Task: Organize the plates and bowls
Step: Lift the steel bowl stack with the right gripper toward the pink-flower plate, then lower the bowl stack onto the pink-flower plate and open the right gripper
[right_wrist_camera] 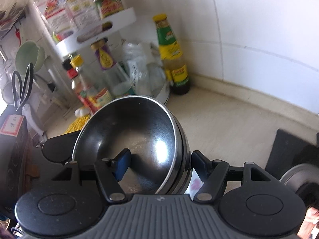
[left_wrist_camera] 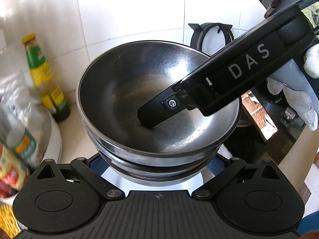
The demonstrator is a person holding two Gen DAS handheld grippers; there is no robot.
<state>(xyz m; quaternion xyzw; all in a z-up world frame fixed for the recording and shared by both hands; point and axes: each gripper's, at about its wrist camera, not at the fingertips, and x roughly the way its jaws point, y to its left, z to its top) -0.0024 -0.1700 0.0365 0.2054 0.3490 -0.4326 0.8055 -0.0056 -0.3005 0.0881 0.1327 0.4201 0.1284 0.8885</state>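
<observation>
A stack of steel bowls [left_wrist_camera: 157, 103] hangs above the counter [right_wrist_camera: 229, 123], grasped from two sides. The left gripper [left_wrist_camera: 157, 167] clamps the stack's lower walls at 6 o'clock. The right gripper [right_wrist_camera: 159, 165] (one finger [left_wrist_camera: 159, 111] inside the top bowl, one outside) pinches the rim at 3 o'clock, a green-labelled sauce bottle [right_wrist_camera: 171, 55] standing near the wall at 10 o'clock.

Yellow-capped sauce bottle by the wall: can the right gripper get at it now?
Probably not yet: the right gripper straddles the wall of the stack of steel bowls, one finger inside it, so its jaws are taken. The counter toward the sauce bottle looks free.
</observation>
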